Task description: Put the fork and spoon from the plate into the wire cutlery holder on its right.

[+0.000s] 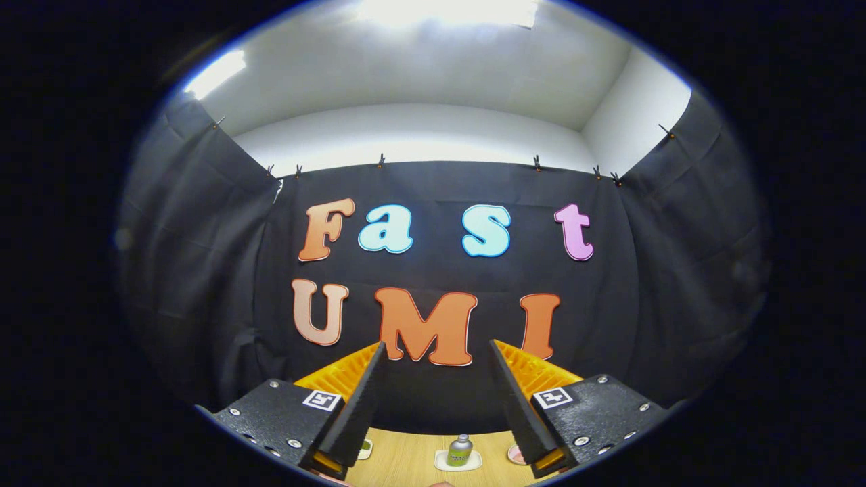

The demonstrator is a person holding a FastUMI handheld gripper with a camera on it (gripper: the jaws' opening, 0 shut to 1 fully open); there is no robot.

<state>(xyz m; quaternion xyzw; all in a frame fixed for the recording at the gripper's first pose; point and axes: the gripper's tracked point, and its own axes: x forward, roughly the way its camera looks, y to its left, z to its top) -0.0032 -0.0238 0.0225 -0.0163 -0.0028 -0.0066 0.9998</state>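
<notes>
My gripper (438,352) is held high and level, facing the booth's back cloth wall, and stands open with nothing between its fingers. The two fingers (352,412) rise on either side of the gap. Low between them lies a strip of wooden tabletop (413,463). The plate, fork, spoon and wire holder cannot be made out from here.
On the table, far below the fingers, a small green bottle with a grey cap (460,450) stands on a white coaster (458,462). A small pale item (366,447) lies beside the left finger and a pinkish round one (517,455) beside the right finger.
</notes>
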